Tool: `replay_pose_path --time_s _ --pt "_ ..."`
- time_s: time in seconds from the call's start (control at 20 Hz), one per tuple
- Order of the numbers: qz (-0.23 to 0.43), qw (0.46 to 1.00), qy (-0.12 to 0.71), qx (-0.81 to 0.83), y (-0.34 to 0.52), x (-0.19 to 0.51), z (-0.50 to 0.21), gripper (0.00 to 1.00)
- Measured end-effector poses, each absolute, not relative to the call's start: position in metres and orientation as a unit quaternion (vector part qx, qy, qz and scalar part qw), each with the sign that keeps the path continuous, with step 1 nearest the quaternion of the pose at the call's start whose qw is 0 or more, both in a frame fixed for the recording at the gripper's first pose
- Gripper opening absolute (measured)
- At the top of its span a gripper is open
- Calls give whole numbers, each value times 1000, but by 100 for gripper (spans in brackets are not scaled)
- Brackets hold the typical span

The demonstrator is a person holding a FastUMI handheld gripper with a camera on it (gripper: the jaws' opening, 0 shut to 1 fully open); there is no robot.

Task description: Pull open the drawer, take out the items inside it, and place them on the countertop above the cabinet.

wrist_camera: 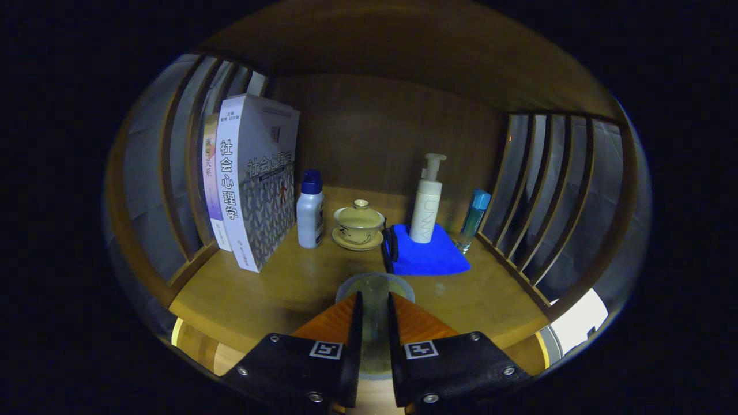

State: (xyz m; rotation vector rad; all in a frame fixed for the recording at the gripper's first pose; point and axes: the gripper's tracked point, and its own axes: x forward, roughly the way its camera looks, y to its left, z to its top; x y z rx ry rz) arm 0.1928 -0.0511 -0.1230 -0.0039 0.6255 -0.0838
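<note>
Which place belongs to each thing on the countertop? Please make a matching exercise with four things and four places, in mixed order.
Things:
1. pump bottle
2. lidded teacup
3. white bottle with blue cap
4. round clear piece

Places:
A. on a saucer, between the white bottle and the blue cloth
B. between the fingers of the hand-held gripper
C. upright on the blue cloth
D. just beside the big white book

Pairs: 1-C, 2-A, 3-D, 4-B
</note>
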Motion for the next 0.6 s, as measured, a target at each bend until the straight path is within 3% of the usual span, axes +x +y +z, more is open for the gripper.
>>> replay_pose_path --time_s 0.1,0.15,0.45,0.6 --pt "-44 951 308 3 -52 193 -128 27" --pt "-44 953 299 0 -54 192 -126 34" --pt "-63 980 186 4 -60 162 -68 95" --pt "-74 988 136 10 -64 125 -40 95"
